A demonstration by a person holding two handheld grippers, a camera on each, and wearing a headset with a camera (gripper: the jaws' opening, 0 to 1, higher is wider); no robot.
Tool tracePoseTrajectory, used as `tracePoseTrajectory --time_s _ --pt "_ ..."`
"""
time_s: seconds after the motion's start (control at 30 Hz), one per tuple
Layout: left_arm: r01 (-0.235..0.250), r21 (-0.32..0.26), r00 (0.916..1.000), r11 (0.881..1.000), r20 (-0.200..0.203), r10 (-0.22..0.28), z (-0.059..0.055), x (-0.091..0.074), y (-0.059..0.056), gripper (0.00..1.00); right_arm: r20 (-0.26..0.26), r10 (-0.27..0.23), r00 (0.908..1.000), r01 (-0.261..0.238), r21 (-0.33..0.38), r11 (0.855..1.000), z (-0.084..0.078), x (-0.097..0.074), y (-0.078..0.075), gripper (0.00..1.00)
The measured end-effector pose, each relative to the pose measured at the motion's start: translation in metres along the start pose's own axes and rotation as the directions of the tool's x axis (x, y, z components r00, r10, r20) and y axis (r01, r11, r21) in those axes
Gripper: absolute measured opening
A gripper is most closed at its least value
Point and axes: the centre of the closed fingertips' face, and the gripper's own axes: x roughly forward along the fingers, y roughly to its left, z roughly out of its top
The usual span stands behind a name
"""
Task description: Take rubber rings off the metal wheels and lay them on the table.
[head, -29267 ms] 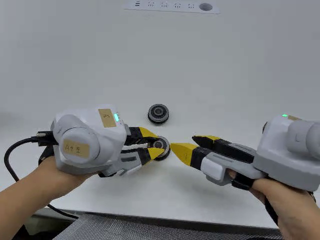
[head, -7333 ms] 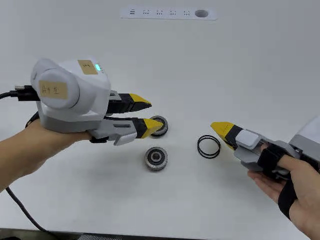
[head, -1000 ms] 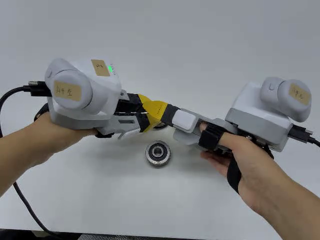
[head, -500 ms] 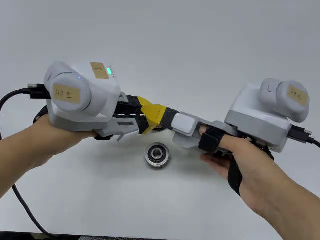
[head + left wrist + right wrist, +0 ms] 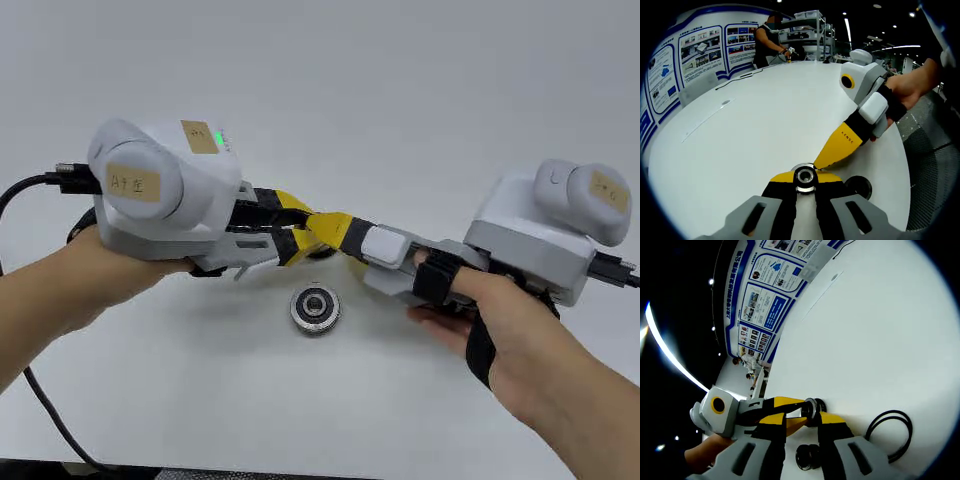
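Note:
My left gripper (image 5: 300,232) (image 5: 805,181) is shut on a small metal wheel (image 5: 805,177) (image 5: 811,411), held just above the white table (image 5: 420,120). From the right, my right gripper (image 5: 324,228) (image 5: 811,420) meets it tip to tip. Its yellow jaws are closed on the wheel's rim, where the black rubber ring sits. In the left gripper view its yellow fingertip (image 5: 839,146) touches the wheel's edge. A second wheel (image 5: 315,307) (image 5: 808,456) lies flat on the table just below both grippers. Loose black rubber rings (image 5: 888,432) lie on the table to the right.
A black cable (image 5: 30,190) trails from the left gripper off the table's left side. The table's front edge (image 5: 300,468) runs close to me. A person (image 5: 769,37) stands at the far end of the table.
The right gripper has drawn back a little to the right while its tips stay at the held wheel. The left gripper and the wheel on the table have stayed put.

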Motion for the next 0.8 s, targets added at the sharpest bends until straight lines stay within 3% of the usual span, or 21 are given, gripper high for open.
tracePoseTrajectory --time_s 0.1,0.37,0.8 --pt "0.001 0.000 1.0000 1.000 0.001 -0.001 0.000 0.000 0.000 0.13 -0.006 -0.016 0.9998 0.016 0.001 1.000 0.001 -0.001 -0.005 0.13" --pt "0.003 0.000 1.0000 1.000 0.001 -0.003 0.000 0.000 0.000 0.13 -0.024 -0.043 0.9988 0.044 0.034 0.998 0.002 0.002 -0.017 0.04" --pt "0.003 0.002 1.0000 1.000 -0.001 -0.003 0.000 0.000 0.000 0.13 -0.045 -0.064 0.9970 0.067 0.071 0.995 0.003 0.002 -0.019 0.01"
